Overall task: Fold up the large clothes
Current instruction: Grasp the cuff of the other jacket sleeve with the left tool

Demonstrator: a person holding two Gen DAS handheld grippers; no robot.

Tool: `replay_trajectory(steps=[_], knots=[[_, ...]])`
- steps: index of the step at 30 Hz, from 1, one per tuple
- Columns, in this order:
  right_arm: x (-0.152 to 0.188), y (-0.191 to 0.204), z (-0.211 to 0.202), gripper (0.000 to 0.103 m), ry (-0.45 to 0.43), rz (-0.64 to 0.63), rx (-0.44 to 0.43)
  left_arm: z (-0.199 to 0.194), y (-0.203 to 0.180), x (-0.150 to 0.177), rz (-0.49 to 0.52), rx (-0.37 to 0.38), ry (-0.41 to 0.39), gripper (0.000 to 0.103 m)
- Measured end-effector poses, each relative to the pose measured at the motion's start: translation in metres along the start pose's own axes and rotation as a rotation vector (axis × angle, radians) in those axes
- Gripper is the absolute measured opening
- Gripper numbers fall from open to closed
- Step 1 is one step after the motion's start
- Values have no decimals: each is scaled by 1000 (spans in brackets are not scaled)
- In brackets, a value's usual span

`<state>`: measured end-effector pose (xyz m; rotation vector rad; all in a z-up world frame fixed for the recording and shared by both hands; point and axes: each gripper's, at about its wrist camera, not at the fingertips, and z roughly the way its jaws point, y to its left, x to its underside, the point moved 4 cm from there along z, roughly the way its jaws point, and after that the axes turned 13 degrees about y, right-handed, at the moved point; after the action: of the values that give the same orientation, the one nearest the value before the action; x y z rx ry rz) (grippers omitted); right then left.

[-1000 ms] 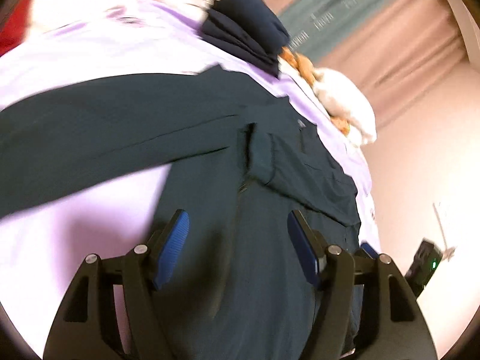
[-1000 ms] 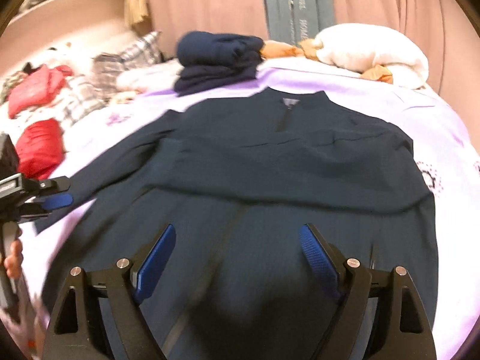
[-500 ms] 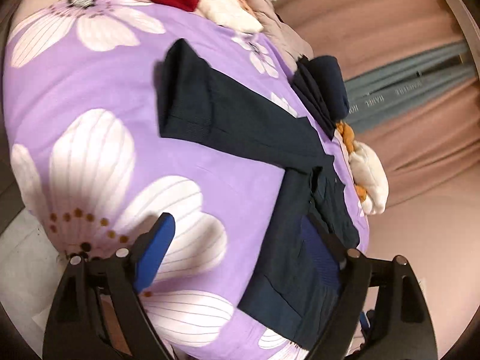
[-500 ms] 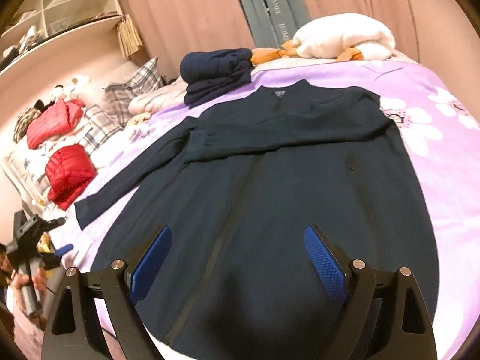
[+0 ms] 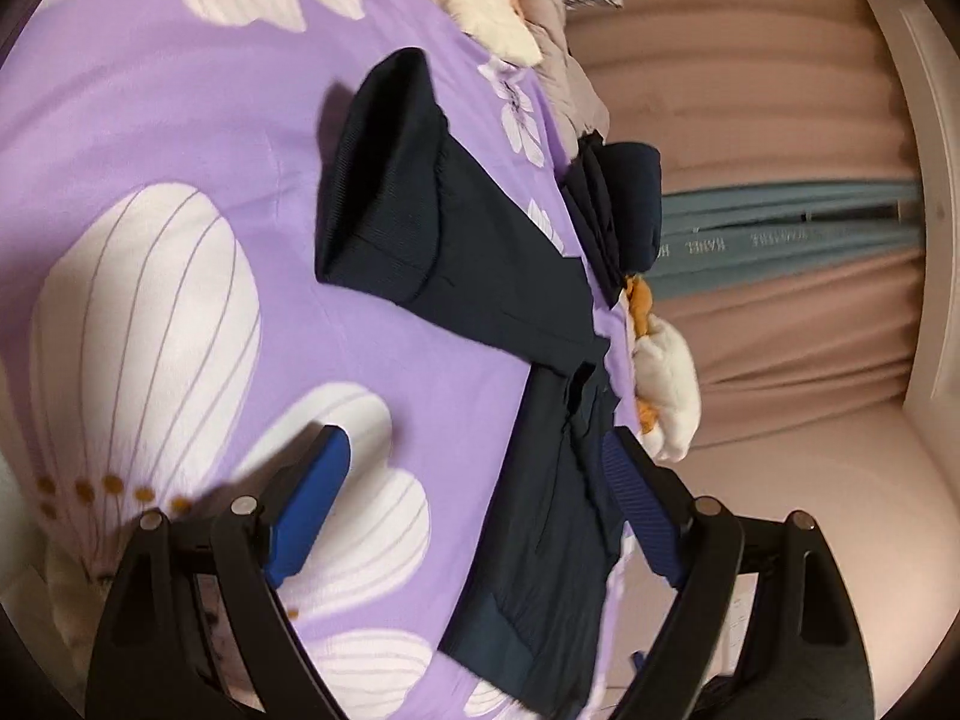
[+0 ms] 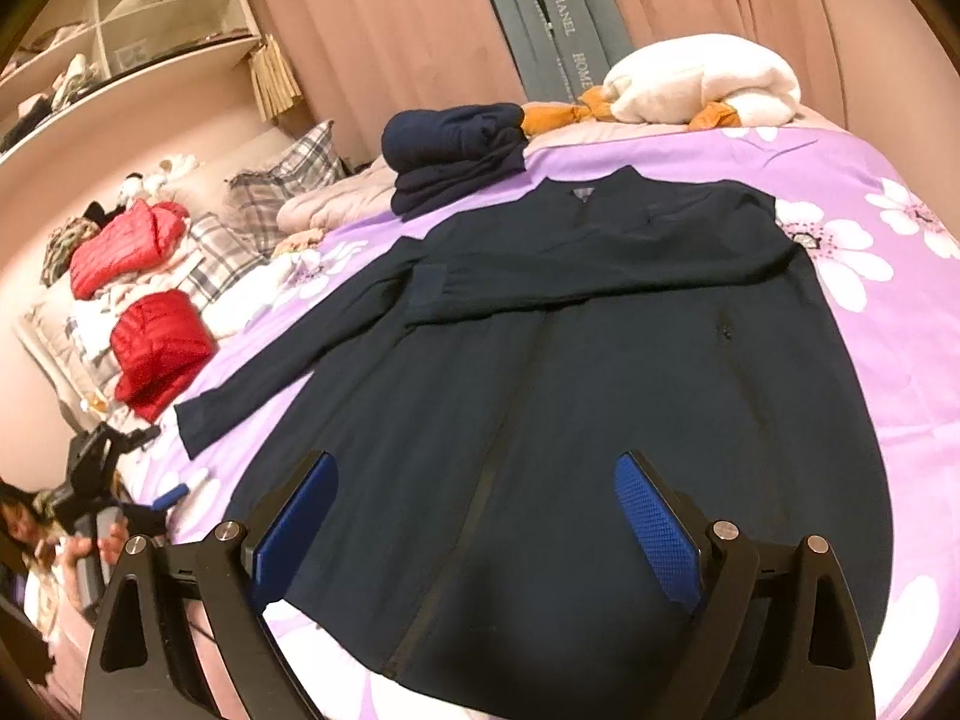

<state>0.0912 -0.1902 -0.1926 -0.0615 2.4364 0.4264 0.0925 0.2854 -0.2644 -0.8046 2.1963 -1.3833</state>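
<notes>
A large dark navy jacket (image 6: 570, 360) lies flat, front up, on a purple flowered bedspread (image 6: 888, 300). One sleeve is folded across its chest; the other sleeve (image 6: 288, 360) stretches out to the left. My right gripper (image 6: 474, 504) is open and empty above the jacket's lower hem. My left gripper (image 5: 474, 480) is open and empty over the bedspread (image 5: 180, 150), near the cuff (image 5: 384, 192) of the outstretched sleeve. The left gripper also shows at the lower left of the right wrist view (image 6: 114, 480).
A folded navy stack (image 6: 456, 150) and a white and orange bundle (image 6: 702, 84) sit at the bed's far end. Red jackets (image 6: 156, 348), plaid pillows (image 6: 288, 192) and shelves (image 6: 120, 18) are at the left. Pink curtains (image 6: 390, 18) hang behind.
My left gripper has moved off the jacket body out to the left side, now facing the outstretched sleeve's cuff. My right gripper has pulled back, showing the whole jacket.
</notes>
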Motion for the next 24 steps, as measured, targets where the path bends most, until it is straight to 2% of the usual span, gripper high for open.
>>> replay_trajectory(steps=[3, 9, 13, 17, 19, 21, 23, 24], knots=[[-2, 3, 4, 93, 11, 4, -19, 4, 2, -12, -37, 13, -5, 86], [-5, 9, 4, 93, 9, 13, -52, 13, -2, -40, -71, -8, -50, 87], [-5, 10, 6, 93, 15, 18, -51, 18, 0, -56, -91, -54, -104, 86], [-5, 9, 9, 93, 27, 31, -46, 21, -5, -64, -54, -129, -165, 86], [-4, 8, 11, 93, 39, 39, -47, 22, -7, -67, -42, -161, -180, 83], [-3, 8, 14, 93, 50, 46, -46, 24, -7, -70, -30, -199, -186, 68], [-2, 8, 16, 93, 58, 49, -46, 27, -1, -74, -37, -253, -159, 29], [-1, 8, 17, 93, 61, 50, -44, 31, 4, -76, -49, -263, -141, 27]])
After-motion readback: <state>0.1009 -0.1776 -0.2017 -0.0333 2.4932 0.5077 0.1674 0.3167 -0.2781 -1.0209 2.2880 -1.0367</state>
